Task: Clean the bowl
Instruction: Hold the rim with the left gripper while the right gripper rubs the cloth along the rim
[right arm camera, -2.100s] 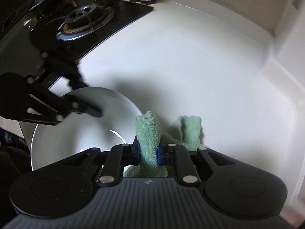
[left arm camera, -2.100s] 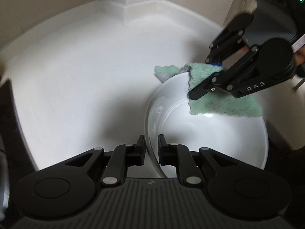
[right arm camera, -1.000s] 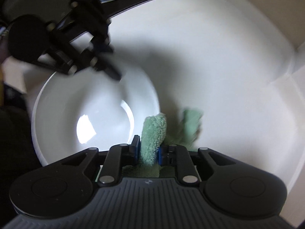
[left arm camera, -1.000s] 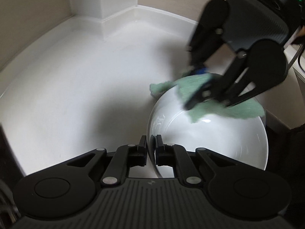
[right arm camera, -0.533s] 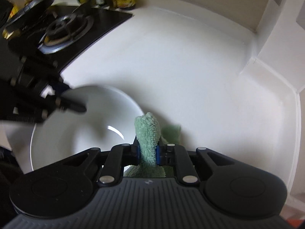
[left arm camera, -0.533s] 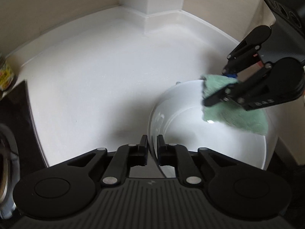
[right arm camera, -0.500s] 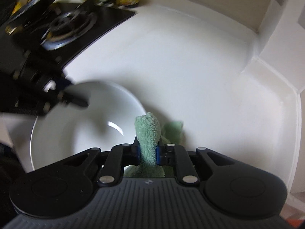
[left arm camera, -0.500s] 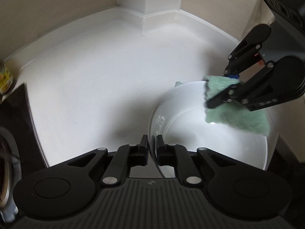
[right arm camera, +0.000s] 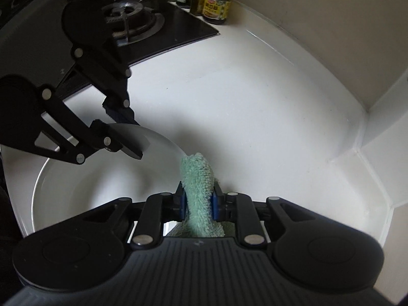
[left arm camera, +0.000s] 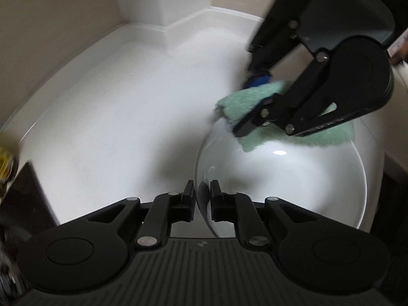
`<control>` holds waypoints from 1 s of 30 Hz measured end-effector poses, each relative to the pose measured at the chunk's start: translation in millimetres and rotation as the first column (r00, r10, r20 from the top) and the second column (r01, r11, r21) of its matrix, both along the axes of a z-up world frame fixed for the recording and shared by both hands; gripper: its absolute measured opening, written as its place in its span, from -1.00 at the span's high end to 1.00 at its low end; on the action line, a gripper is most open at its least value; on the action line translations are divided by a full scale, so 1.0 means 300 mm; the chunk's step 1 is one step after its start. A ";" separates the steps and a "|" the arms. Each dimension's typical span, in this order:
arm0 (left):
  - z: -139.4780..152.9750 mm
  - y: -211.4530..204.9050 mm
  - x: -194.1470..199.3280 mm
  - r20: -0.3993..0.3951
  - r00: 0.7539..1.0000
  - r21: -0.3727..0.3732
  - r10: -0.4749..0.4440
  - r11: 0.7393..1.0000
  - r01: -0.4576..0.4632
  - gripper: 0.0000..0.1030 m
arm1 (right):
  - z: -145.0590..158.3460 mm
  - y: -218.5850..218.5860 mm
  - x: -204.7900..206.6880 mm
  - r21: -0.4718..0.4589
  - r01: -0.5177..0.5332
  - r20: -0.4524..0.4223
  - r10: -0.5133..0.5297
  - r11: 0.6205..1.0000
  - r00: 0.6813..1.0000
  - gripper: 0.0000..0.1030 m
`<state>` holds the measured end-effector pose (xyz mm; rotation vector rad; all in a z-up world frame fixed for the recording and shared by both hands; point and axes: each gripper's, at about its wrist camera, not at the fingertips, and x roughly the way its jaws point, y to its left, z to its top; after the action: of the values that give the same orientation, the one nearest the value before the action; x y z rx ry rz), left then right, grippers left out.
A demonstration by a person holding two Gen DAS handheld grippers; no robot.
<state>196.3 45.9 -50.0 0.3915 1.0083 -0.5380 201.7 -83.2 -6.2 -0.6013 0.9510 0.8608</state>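
Note:
A white bowl (left arm camera: 293,191) (right arm camera: 89,191) stands on the white counter (left arm camera: 114,114). My left gripper (left arm camera: 201,199) (right arm camera: 127,135) straddles the bowl's near rim; its jaws are opening and there is a gap beside the thin rim. A green fluffy cloth (left arm camera: 336,132) (right arm camera: 196,176) lies over the far rim and hangs into the bowl. My right gripper (right arm camera: 198,201) (left arm camera: 246,107) has the cloth between its blue pads. Its jaws are opening, but the pads still touch the cloth on both sides.
A black gas stove (right arm camera: 127,17) lies at the back left, with jars and bottles (right arm camera: 216,5) behind it. A jar (left arm camera: 5,160) sits beside the stove's edge. A white wall pillar (left arm camera: 163,0) marks the corner of the raised counter edge.
The left jaws have widened around the bowl's rim. The right gripper has swung the cloth leftward along the far rim and looms closer in the left wrist view.

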 end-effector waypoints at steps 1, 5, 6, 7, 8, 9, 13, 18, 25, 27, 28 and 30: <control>-0.001 0.001 -0.008 -0.005 1.000 -0.002 0.026 1.000 -0.026 0.78 | 0.000 -0.009 0.002 0.008 0.019 -0.008 -0.019 1.000 1.000 0.73; -0.018 0.025 -0.011 -0.028 0.995 -0.080 0.096 0.992 -0.098 0.79 | 0.001 -0.069 -0.018 0.043 0.157 -0.042 -0.155 0.987 0.987 0.76; -0.020 0.028 -0.005 -0.036 0.996 -0.085 0.086 0.992 -0.089 0.83 | 0.001 -0.079 -0.029 0.041 0.167 -0.052 -0.165 0.985 0.985 0.77; -0.022 0.029 0.005 -0.050 0.996 -0.088 0.069 0.993 -0.073 0.85 | 0.001 -0.090 -0.042 0.032 0.158 -0.063 -0.156 0.987 0.986 0.78; -0.024 0.028 0.015 -0.061 0.997 -0.087 0.051 0.995 -0.056 0.85 | 0.001 -0.099 -0.059 0.020 0.137 -0.075 -0.135 0.990 0.988 0.78; -0.023 0.020 0.023 -0.065 0.998 -0.081 0.014 0.997 -0.019 0.85 | 0.002 -0.104 -0.066 0.012 0.115 -0.087 -0.114 0.993 0.990 0.78; -0.024 -0.019 0.039 -0.048 0.994 -0.056 -0.103 0.993 0.101 0.87 | -0.015 -0.104 -0.041 -0.052 -0.035 -0.221 0.022 0.998 0.975 0.73; 0.014 -0.028 -0.014 -0.038 0.985 -0.039 -0.168 0.985 0.166 0.86 | -0.034 -0.013 -0.001 -0.115 -0.079 -0.109 0.067 0.990 0.992 0.70; 0.016 0.056 -0.092 -0.072 0.996 -0.102 0.048 0.993 -0.055 0.83 | -0.029 -0.019 0.006 0.000 -0.009 -0.074 0.009 1.000 0.997 0.74; 0.013 0.068 -0.108 -0.079 0.995 -0.132 0.067 0.988 -0.078 0.83 | -0.031 -0.064 -0.009 0.030 0.065 -0.080 -0.062 0.997 0.995 0.76; 0.011 0.075 -0.120 -0.086 0.994 -0.146 0.069 0.986 -0.081 0.84 | -0.031 -0.078 -0.021 0.037 0.075 -0.083 -0.072 0.996 0.994 0.77; 0.013 0.072 -0.129 -0.079 0.996 -0.137 0.032 0.990 -0.043 0.86 | -0.033 -0.103 -0.056 0.045 0.078 -0.098 -0.073 0.996 0.993 0.79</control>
<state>157.6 67.7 -46.1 0.2289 1.0435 -0.5891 184.8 -114.1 -16.2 -0.4824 1.0302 0.8491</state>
